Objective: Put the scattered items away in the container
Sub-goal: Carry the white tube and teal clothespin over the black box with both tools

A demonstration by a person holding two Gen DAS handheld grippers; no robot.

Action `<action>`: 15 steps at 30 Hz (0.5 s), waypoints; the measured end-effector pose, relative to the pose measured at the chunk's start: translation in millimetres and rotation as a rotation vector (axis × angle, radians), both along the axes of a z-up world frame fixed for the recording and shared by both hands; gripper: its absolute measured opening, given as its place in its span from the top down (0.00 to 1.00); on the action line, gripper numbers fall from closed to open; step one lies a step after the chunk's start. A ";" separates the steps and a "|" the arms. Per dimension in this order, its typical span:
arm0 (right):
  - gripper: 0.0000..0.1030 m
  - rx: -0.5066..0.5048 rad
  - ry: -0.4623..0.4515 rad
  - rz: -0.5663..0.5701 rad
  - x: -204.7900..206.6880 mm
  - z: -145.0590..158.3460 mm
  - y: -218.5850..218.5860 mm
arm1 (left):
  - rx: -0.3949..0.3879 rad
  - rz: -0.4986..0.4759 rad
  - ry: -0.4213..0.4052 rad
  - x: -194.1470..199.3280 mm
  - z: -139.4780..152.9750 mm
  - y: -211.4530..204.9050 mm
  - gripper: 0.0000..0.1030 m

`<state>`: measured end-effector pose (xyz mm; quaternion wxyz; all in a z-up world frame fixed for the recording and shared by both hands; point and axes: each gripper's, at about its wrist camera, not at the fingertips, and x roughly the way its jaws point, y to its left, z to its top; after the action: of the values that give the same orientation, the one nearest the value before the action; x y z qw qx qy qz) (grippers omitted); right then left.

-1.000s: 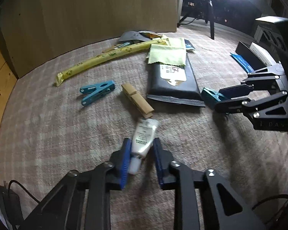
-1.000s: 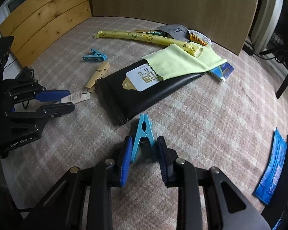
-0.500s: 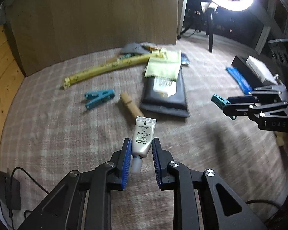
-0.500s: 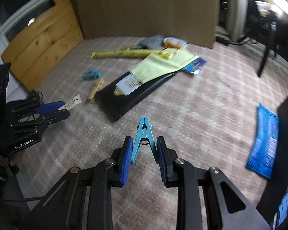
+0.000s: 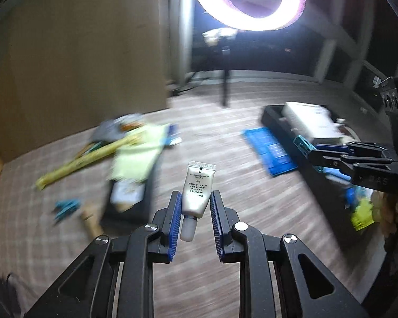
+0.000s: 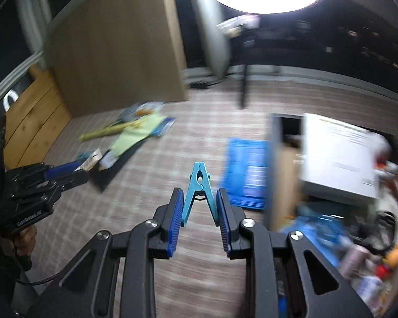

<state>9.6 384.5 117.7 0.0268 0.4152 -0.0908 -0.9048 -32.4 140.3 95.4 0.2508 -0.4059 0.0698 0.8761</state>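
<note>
We hold a tube (image 5: pixel 197 188) clamped in our left gripper (image 5: pixel 194 218) and a teal clothespin (image 6: pixel 199 190) in our right gripper (image 6: pixel 199 218) (neither binned yet), the black container (image 6: pixel 277 159) right of our jaws, clutter beyond left.

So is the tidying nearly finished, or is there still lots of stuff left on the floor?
Partly. The black container already holds several things. In hand: the left gripper grips a small white tube, the right gripper a blue clothespin. Still on the carpet: a yellow cloth, a black pack, another blue clip and a blue packet.
</note>
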 end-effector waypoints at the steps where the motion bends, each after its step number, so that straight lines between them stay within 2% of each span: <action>1: 0.75 0.001 0.007 -0.038 6.7 2.6 14.5 | 0.006 -0.026 0.004 0.3 2.2 14.3 0.80; 10: 0.75 0.030 0.024 -0.356 67.3 11.6 129.5 | 0.049 -0.266 0.024 18.1 18.2 133.6 0.80; 15: 0.75 0.054 0.030 -0.470 91.4 15.2 170.6 | 0.058 -0.379 0.020 35.2 22.7 190.0 0.80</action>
<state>101.0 555.1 132.9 -0.1944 0.3699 -0.1603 -0.8943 2.8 330.3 118.1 0.4222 -0.3692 0.1221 0.8189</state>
